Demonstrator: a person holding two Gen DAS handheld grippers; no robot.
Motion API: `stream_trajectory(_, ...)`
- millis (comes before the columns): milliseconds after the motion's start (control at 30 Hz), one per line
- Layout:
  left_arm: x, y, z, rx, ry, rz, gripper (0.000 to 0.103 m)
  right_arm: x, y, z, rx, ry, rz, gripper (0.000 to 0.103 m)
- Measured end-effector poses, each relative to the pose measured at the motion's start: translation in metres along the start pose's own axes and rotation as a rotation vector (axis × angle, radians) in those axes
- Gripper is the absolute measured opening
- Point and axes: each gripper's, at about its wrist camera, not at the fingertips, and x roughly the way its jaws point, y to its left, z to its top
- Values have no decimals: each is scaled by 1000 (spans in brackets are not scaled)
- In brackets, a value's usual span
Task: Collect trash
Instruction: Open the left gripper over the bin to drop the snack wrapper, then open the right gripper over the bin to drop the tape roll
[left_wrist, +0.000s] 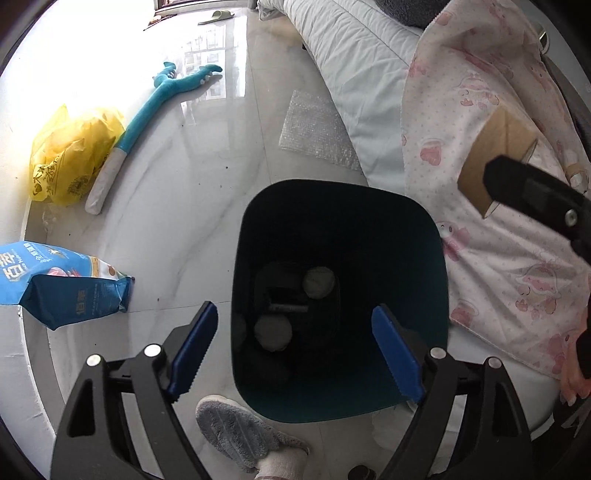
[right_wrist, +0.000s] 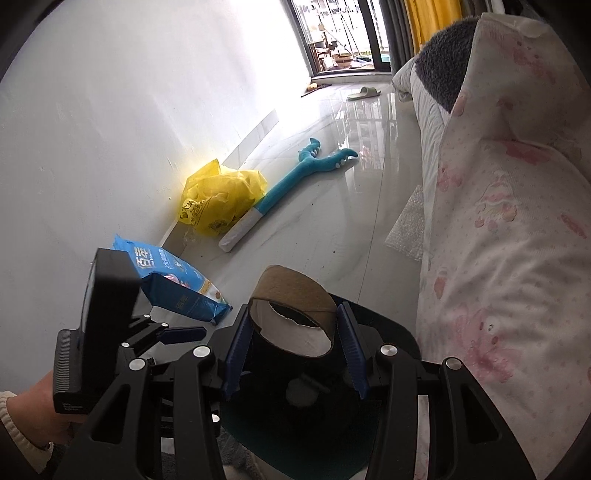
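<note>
Your right gripper's fingers clamped on the cardboard tube above the dark bin, your left gripper spread wide, empty, bubble wrap at twelve o'clock.

A: The bin holds dim round lumps; what they are cannot be told.
B: In the right wrist view the claw hides most of it, and the blue bag is cut off at the left edge.

Teal bin, brown tube, yellow bag, blue pouch, pink-printed white blanket, blue-padded claws.
</note>
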Motion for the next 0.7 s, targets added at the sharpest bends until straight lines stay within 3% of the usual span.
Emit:
stream_trajectory(433,-61,28,4,-24,-251,38,87,68,14,-22,-2,157,-8,48)
stream_trajectory(700,-94,30,4,-2,-388,14,77,103,25,-40,-18,256,-12,48)
